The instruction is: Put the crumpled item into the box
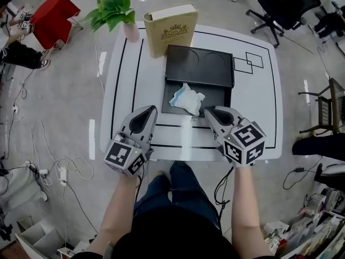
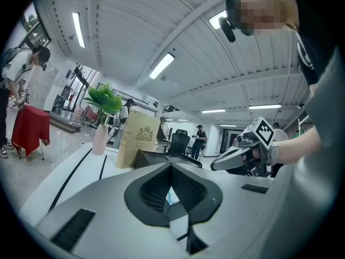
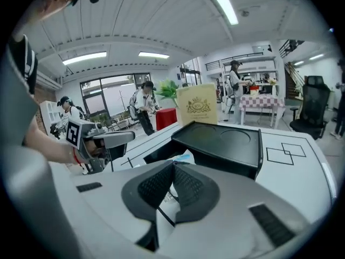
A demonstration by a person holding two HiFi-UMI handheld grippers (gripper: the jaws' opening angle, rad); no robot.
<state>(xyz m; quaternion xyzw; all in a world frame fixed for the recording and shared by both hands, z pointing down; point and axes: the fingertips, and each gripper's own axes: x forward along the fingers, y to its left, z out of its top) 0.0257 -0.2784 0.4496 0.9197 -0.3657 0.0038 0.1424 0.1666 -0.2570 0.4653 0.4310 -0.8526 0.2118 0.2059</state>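
Note:
The crumpled white and blue item [image 1: 187, 99] lies in the tray of the open black box [image 1: 215, 99], whose lid [image 1: 199, 65] is folded back. My right gripper [image 1: 207, 111] is shut and empty, its tip just right of the item at the tray's near edge. Also shut and empty, my left gripper [image 1: 151, 109] sits left of the box over the white table [image 1: 124, 80]. In the right gripper view the item [image 3: 184, 156] shows just past the closed right gripper [image 3: 173, 164], in front of the box [image 3: 221, 139]. The left gripper view shows its jaws [image 2: 171, 167] meeting.
A tan upright book-shaped box [image 1: 170, 28] stands behind the black box. A green plant in a pink vase [image 1: 129, 31] is at the table's far left. Black lines are drawn on the tabletop. Office chairs [image 1: 280, 7], cables and a red-covered table [image 1: 54, 18] surround the table.

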